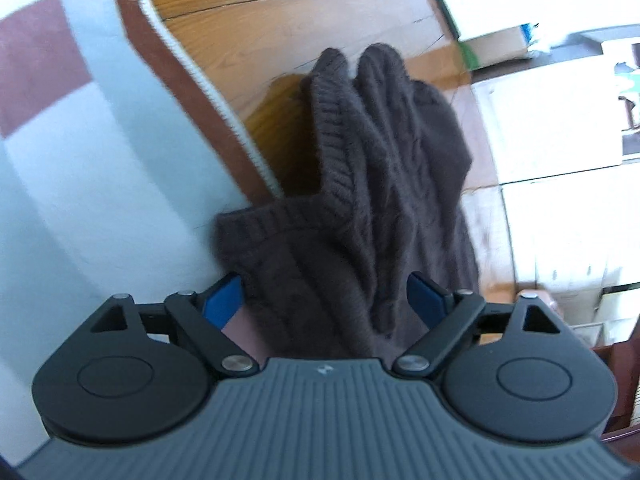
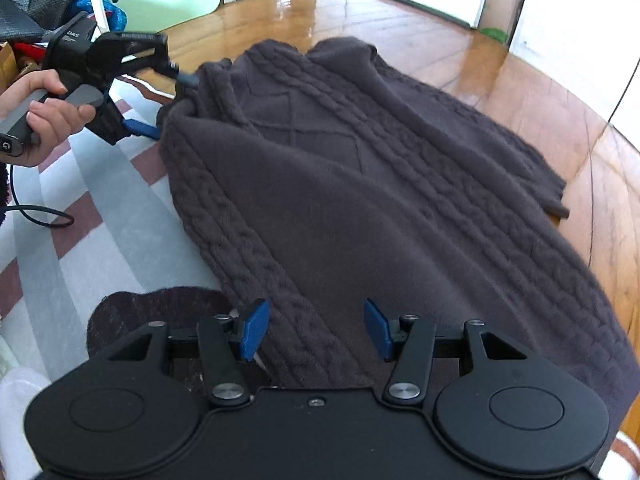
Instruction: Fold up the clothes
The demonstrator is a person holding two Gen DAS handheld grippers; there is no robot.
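Sweater (image 2: 360, 184) lies half on the rug (image 2: 60, 240), half on the wood floor (image 2: 400, 20), and with my left gripper (image 1: 324, 300) wide and my right gripper (image 2: 316, 330) partly open, neither pinching knit, I'd smooth this fold before regripping.

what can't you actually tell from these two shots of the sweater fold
- Sweater, right wrist view: its near hem is hidden behind the right gripper body.
- Left wrist view: the sweater bunches in front of the left gripper, so its far side is hidden by its own folds.
- Left gripper, right wrist view: small at the sweater's far corner; whether its blue pads touch the knit is unclear.
- Rug, left wrist view: blurred, pattern cut off by the edge.
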